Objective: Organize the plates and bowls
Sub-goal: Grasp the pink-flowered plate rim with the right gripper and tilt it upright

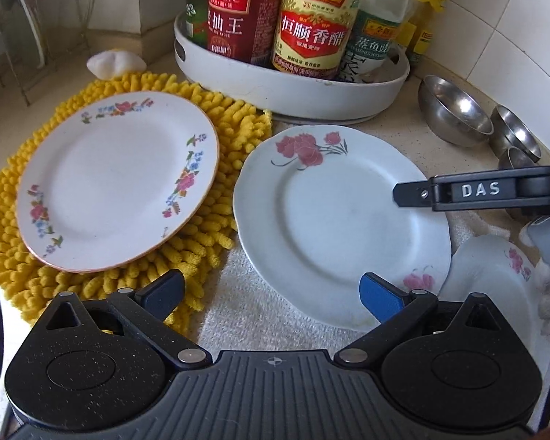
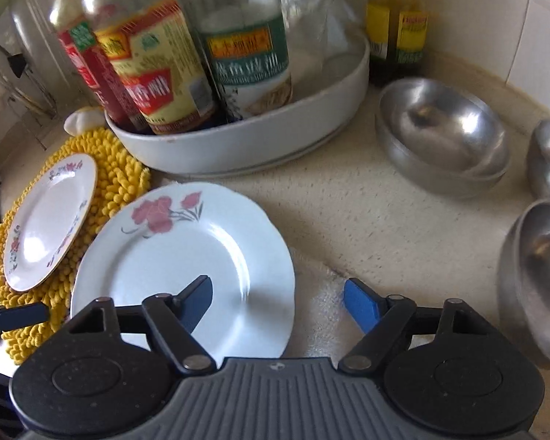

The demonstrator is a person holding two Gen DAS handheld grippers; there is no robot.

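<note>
Steel bowls [image 2: 440,135], three, upper right; two plates [image 1: 343,220] centre; bottle tray [image 1: 293,95] behind. Left tool [image 1: 271,297] and right tool [image 2: 278,302] gape wide, empty.

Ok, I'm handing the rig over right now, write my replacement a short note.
Left gripper: jaws open, empty, above the towel.
Right gripper: jaws open, empty, over the pink-flower plate, one finger above its rim.
Small floral plate lies on the yellow mat; ceramic bowl beside the pink-flower plate; steel bowls by the wall.
Nothing stacked yet; all plates and bowls left.
</note>
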